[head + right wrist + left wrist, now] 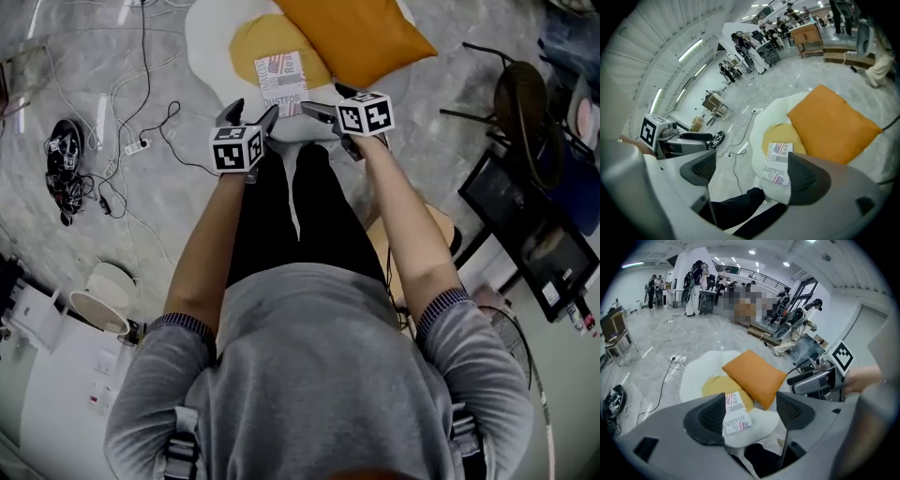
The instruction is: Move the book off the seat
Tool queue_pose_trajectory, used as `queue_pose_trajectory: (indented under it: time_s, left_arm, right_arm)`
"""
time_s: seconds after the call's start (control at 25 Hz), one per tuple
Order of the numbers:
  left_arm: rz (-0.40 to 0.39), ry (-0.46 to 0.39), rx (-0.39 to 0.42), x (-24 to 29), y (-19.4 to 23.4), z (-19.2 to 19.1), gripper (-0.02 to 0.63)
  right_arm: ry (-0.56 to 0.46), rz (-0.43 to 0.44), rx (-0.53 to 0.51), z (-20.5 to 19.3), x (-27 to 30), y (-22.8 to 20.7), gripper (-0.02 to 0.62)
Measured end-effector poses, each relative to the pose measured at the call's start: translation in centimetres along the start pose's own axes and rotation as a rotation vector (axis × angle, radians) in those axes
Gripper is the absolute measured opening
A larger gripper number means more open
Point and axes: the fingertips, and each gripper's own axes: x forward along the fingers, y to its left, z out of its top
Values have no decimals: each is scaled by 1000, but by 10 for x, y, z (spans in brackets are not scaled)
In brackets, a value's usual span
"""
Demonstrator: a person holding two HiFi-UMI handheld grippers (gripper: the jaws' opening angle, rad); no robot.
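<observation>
White seat in the head view carries the book, just beside the orange pillow. In its own view the left gripper stands wide apart, holding nothing, with the book ahead. The right gripper in its view is equally wide and empty. The book lies flat on what looks like soft padding, so a closing jaw may pinch fabric or skid off the cover

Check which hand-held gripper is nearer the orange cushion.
Right. The right hand-held gripper is just short of the orange cushion; the left hand-held gripper is farther left, beside the book.
</observation>
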Motion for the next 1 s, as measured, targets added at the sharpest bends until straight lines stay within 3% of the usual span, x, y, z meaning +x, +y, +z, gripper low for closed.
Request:
queue_pose_trajectory:
  time_s: [0.16,0.6,1.0]
  left_arm:
    - [19,59,-36,37,30,-41,357]
    - [38,144,-156,136,96,-119,357]
    - [13,172,-173,216,139,-184,357]
  right_arm:
    - [56,-6,62,-37,41,-33,494]
    - [106,-46,111,-59,139,-104,495]
    - [105,-29,194,-101,222,-150,479]
